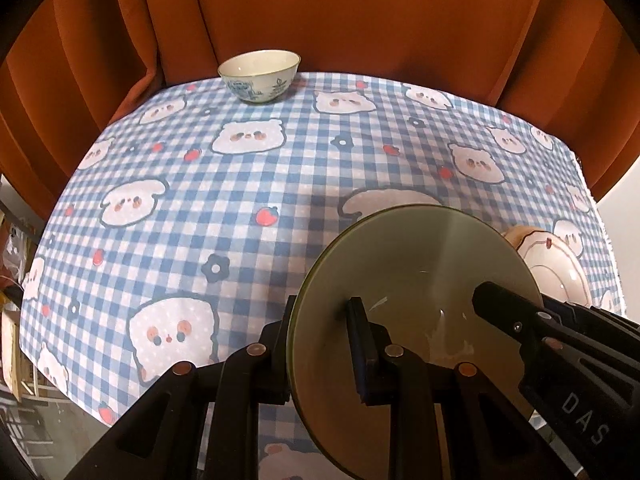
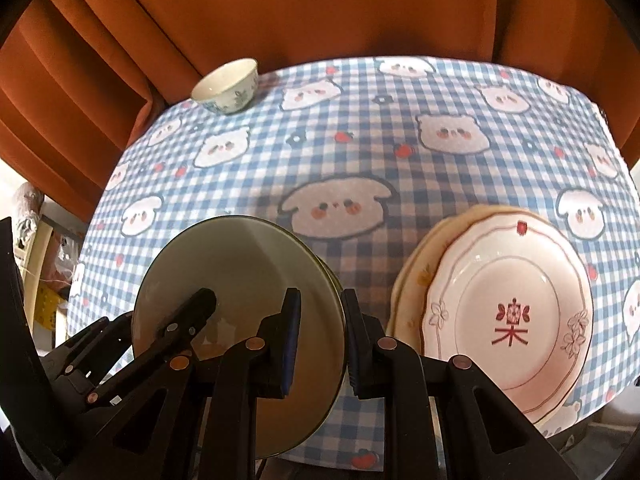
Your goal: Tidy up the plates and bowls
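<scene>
Bowl, large olive-green glazed ceramic (image 1: pixel 412 280), clamped at opposite rim edges by left tongs (image 1: pixel 320 344) and right tongs (image 2: pixel 320 340), left of pink plate stack (image 2: pixel 508 312): heavy, slick, breakable, best gripped rim-wise.

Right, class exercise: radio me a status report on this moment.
Both grippers, left and right, shut on green bowl rim. Plate stack beside. Small bowl far edge. Nothing blocking.

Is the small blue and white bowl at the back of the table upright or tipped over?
Upright. The small bowl stands on its base on the checked tablecloth, open mouth up, with nothing visible inside it.
</scene>
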Demonstrator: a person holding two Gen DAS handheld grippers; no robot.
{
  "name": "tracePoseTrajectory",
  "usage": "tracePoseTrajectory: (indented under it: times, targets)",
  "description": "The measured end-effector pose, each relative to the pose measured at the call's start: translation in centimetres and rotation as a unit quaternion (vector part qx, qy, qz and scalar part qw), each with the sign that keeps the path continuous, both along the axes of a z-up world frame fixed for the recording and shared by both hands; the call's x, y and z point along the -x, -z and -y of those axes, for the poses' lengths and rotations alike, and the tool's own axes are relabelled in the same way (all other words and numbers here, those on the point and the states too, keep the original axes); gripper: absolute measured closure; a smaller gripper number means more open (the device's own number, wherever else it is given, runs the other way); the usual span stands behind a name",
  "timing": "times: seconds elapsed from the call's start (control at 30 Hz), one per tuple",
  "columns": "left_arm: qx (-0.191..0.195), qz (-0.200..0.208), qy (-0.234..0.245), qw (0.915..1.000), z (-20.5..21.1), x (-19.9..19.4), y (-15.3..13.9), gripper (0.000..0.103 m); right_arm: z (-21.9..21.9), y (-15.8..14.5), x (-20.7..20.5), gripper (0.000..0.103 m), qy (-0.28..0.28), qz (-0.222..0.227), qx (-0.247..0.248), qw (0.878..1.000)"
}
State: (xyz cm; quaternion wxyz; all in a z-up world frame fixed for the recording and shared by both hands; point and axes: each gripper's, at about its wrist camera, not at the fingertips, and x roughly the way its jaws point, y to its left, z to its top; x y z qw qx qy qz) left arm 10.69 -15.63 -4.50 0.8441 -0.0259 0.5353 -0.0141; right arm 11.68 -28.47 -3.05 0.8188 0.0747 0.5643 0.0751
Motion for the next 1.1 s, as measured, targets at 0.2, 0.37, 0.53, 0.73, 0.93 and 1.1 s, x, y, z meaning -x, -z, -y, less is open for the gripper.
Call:
tracePoseTrajectory:
  times: [0.2, 0.37, 0.53, 0.73, 0.93, 1.1]
  targets:
    - [-0.021, 0.011, 0.0, 0.9997, 0.5, -0.3, 0.2, 0.082, 0.4, 1.3, -0.3, 0.079, 0.003, -0.017, -0.007, 1.0]
    - [-0.041, 0.019, 0.004, 0.999, 0.8, -0.6, 0.3, 0.082, 0.5, 2.0, -0.9, 0.079, 0.003, -0.024, -0.01, 1.0]
    - [-0.056, 0.013, 0.006, 0.9984, 0.8, -1.2, 0.9, 0.082, 0.3, 2.7, -1.6, 0.079, 0.001, -0.029, -0.009, 1.0]
    - [-0.072, 0.009, 0.01, 0.9973, 1.2, -1.6, 1.8, 0.08, 0.2, 3.5, -2.2, 0.079, -0.002, -0.035, 0.0, 0.999]
    - [-0.09, 0.016, 0.016, 0.9957, 1.8, -1.3, 2.3, 0.078, -0.1, 3.9, -2.3, 0.079, -0.007, -0.027, 0.018, 0.999]
    - [-0.089, 0.011, 0.012, 0.9959, 1.7, -0.9, 2.6, 0.075, 0.0, 4.1, -1.8, 0.079, -0.006, -0.019, 0.021, 1.0]
